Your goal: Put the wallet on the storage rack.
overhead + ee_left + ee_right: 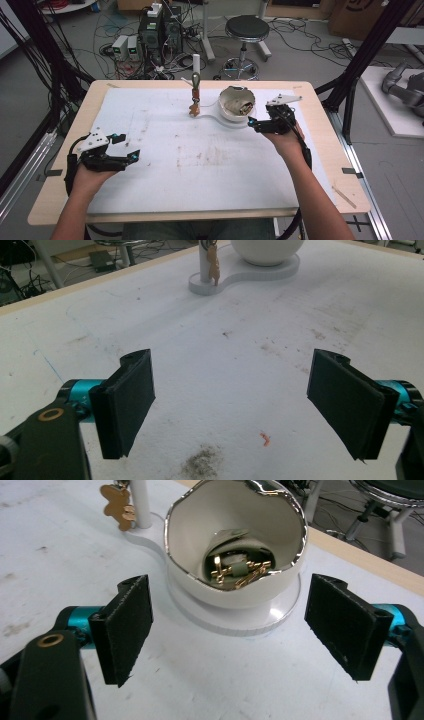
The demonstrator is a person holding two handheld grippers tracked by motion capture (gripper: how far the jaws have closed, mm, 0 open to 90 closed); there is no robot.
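Note:
A white egg-shaped bowl (236, 102) with a silvery jagged rim stands on a flat white base (220, 120) at the far middle of the board. Gold jewellery pieces (235, 570) lie inside the bowl (235, 545). A white post (196, 65) rises from the same base, and a small brown bear charm (194, 107) hangs beside it. My right gripper (253, 125) is open just right of the bowl, its jaws (230, 630) spread wide before it and holding nothing. My left gripper (128, 148) rests open at the near left, with bare board between its jaws (232, 405).
A white foam board (200, 165) with brown stains covers the wooden table (60, 210). An orange scrap (265, 439) and a dark smudge (202, 462) lie near the left gripper. Beyond the table stand a stool (246, 30), computer boxes (160, 30), cables and black frame posts (367, 50).

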